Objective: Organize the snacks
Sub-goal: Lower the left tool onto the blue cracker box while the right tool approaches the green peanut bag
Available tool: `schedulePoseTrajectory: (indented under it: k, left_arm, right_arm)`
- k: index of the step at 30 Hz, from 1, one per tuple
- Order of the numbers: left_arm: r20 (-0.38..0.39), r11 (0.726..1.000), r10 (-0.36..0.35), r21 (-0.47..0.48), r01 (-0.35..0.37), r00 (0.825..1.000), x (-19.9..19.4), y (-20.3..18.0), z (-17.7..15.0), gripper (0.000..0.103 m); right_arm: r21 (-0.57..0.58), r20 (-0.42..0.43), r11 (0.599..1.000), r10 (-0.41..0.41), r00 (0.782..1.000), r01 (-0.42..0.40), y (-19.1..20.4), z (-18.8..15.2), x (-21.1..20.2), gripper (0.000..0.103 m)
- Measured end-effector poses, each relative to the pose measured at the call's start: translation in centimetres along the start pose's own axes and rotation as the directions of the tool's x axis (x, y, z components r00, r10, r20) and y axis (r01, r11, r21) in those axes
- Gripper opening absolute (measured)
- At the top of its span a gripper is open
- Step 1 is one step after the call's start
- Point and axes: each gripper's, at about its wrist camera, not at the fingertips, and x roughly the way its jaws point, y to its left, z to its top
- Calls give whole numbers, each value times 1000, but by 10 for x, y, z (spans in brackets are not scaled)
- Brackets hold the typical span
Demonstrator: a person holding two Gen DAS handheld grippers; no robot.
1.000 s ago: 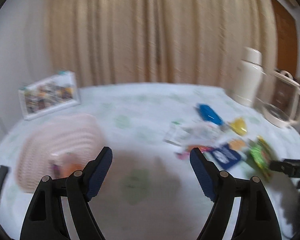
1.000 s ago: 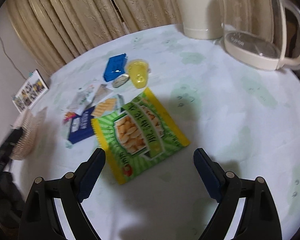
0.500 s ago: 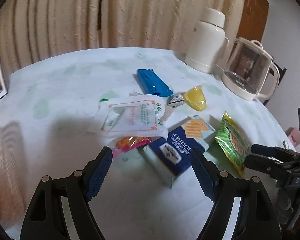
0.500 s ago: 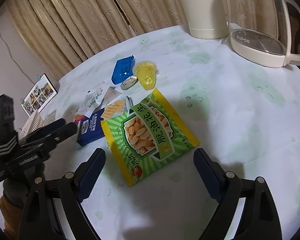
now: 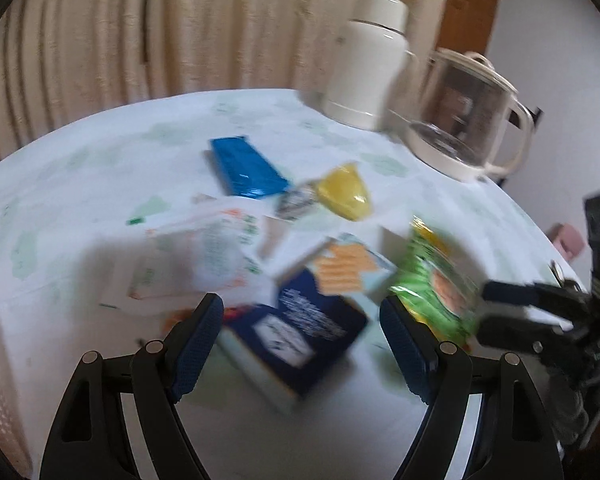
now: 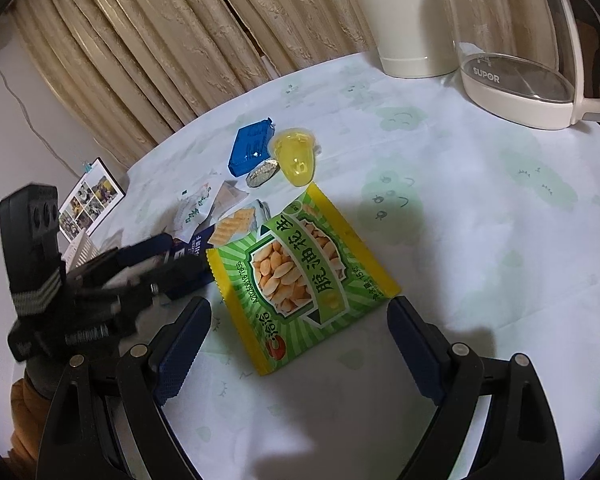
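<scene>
Both grippers hover above a round table draped in a white cloth with pale green prints (image 6: 480, 208), and each has its two blue-padded jaws spread wide with nothing between them. Seen from its own camera, the right gripper (image 6: 300, 344) hangs just over the near corner of a flat green and yellow peanut snack bag (image 6: 300, 276), which lies face up on the cloth. The left gripper (image 5: 302, 344), in a motion-blurred view, frames a dark navy and white cracker packet (image 5: 300, 332) lying flat; whether its pads touch the packet cannot be told. In the right wrist view, the left gripper (image 6: 156, 264) appears as a black tool reaching in from the left, its tips over that same navy packet (image 6: 198, 244) just beside the green bag.

Farther back lies a loose cluster of snacks: a bright blue rectangular wrapped packet (image 6: 250, 152), a yellow plastic jelly cup (image 6: 296, 156) tipped on its side, a small silver foil-wrapped sweet (image 6: 262, 174) between those two, and thin white paper sachets with green print (image 6: 198, 208). A ribbed white basket (image 6: 82, 248) shows at the left edge of the table, partly hidden behind the left gripper.

At the far right of the table stand a cream-coloured thermos jug (image 6: 404, 20) and a clear glass electric kettle with a cream base (image 6: 520, 60). A small photo calendar (image 6: 90, 200) stands near the far left edge. Beige pleated curtains (image 6: 160, 48) hang behind.
</scene>
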Motion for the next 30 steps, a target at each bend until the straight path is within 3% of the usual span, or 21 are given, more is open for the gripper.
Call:
schedulePoseTrajectory:
  k: [8,13,18,23,30]
  left_arm:
    - [-31,994,-52,98,55,998,-2,-30,-9,80]
    - [-54,989,87,121,-80,995,8,-23,-3,80]
    - [-66,996,61,75,-56,996,8,-1,3,80]
    - [-76,984,114,145,-102,991,16,-3,6,82]
    - [-103,975,125,199,-103,987,23,-10,4,87]
  right_arm:
    - [39,17,999,-21,1000,20,-12,5,-4,88]
    - [33,17,999,-19,1000,18,-11,5,-3,88]
    - [37,18,999,-12,1000,11,-13,5,-3,88]
    - [25,17,1000,-11,1000,11,-11,4,-3,88]
    - [25,18,1000,-9,1000,8,-12,4,-3,88]
